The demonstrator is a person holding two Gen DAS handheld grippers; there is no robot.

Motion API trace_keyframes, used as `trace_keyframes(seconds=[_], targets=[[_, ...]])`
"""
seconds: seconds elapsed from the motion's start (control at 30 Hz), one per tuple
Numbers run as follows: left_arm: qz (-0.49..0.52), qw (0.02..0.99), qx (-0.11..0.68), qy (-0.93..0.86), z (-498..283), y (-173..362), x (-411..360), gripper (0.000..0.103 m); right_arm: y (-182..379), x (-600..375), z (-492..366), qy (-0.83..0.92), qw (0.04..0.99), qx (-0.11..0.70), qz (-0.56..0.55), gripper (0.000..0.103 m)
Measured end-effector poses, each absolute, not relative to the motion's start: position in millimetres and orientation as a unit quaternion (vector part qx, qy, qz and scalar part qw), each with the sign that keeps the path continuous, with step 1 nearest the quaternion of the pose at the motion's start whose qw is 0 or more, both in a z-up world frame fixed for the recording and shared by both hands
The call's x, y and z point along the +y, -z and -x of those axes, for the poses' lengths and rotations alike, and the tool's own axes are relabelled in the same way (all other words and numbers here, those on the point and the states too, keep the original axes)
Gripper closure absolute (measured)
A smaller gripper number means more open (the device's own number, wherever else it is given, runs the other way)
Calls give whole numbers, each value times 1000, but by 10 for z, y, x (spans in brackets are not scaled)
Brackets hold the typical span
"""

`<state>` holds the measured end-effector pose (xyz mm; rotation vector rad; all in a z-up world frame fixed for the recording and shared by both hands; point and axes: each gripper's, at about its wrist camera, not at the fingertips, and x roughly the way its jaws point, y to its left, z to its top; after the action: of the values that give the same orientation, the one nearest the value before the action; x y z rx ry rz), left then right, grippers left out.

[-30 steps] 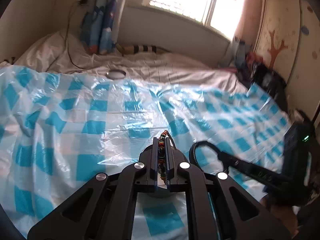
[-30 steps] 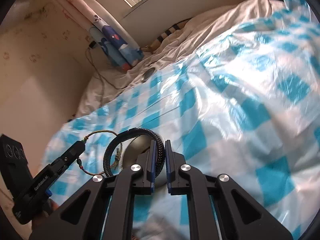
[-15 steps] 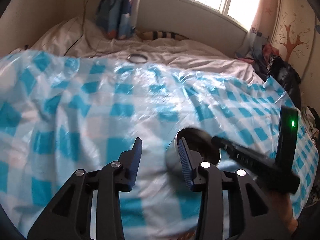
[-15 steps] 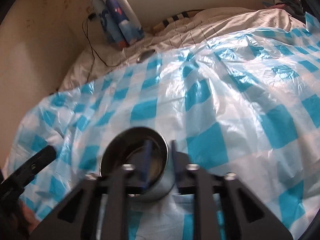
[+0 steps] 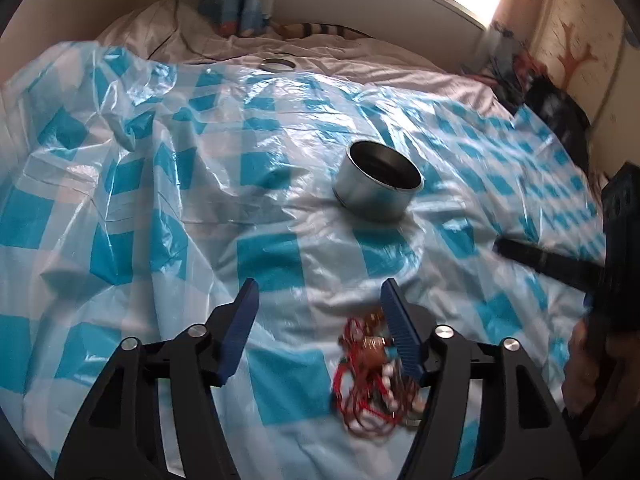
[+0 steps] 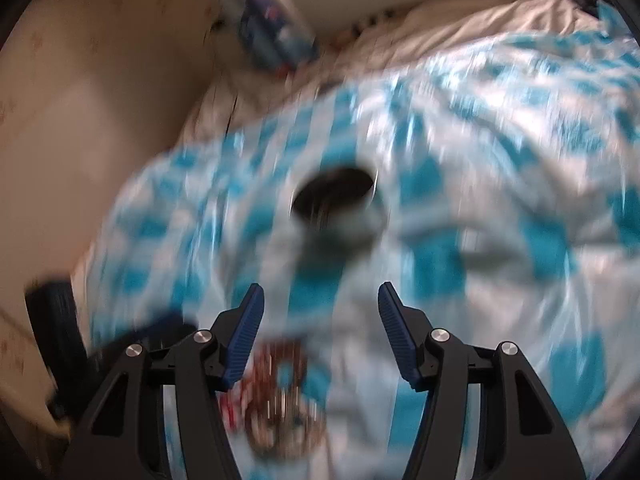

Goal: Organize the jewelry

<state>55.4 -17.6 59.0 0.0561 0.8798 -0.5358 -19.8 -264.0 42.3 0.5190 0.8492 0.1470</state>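
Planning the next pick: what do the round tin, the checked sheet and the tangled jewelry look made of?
Round tin: seemingly brushed metal, dull grey sheen.
Checked sheet: thin glossy plastic film, shiny crinkles.
Tangled jewelry: apparently red cord with beads; too blurred for bead material.

A glossy, crinkled plastic sheet point(image 5: 168, 184) checked blue and white covers the bed. On it stands a round tin point(image 5: 378, 186) of brushed metal, dull inside. Near the tin lies a tangle of red cord and beads point(image 5: 372, 372). Beyond the tin, matt white cloth bedding point(image 5: 360, 54).
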Motion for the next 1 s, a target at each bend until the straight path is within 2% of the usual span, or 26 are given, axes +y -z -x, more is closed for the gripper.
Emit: trace_keyframes(seconds=[0.07, 0.17, 0.27, 0.33, 0.57, 0.63, 0.7, 0.73, 0.87, 1.0], targets=[[-49, 875, 410, 254, -459, -609, -178, 34, -351, -2439, 293, -86, 876, 429, -203, 47], [-61, 879, 404, 245, -394, -639, -149, 31, -247, -2159, 415, -97, 879, 445, -139, 56], [-60, 878, 409, 241, -362, -633, -99, 28, -117, -2134, 462, -99, 874, 454, -143, 68], [-64, 877, 412, 239, -359, -618, -87, 28, -94, -2122, 467, -97, 874, 452, -151, 72], [-81, 874, 413, 243, -284, -595, -11, 23, -48, -1997, 378, -92, 872, 462, -136, 73], [-73, 872, 417, 246, -300, -593, 50, 23, -48, -1979, 364, -92, 872, 461, -134, 80], [-67, 870, 421, 247, -313, -578, 100, 23, -84, -1959, 364, -89, 877, 457, -122, 92], [-65, 869, 421, 253, -306, -576, 116, 23, -105, -1954, 369, -89, 878, 455, -116, 95], [-80, 856, 398, 320, -130, -597, 2, 22, -153, -2005, 418, -83, 882, 449, -114, 95], [-145, 844, 371, 360, 121, -541, -297, 22, -164, -2080, 452, -82, 881, 449, -127, 95]])
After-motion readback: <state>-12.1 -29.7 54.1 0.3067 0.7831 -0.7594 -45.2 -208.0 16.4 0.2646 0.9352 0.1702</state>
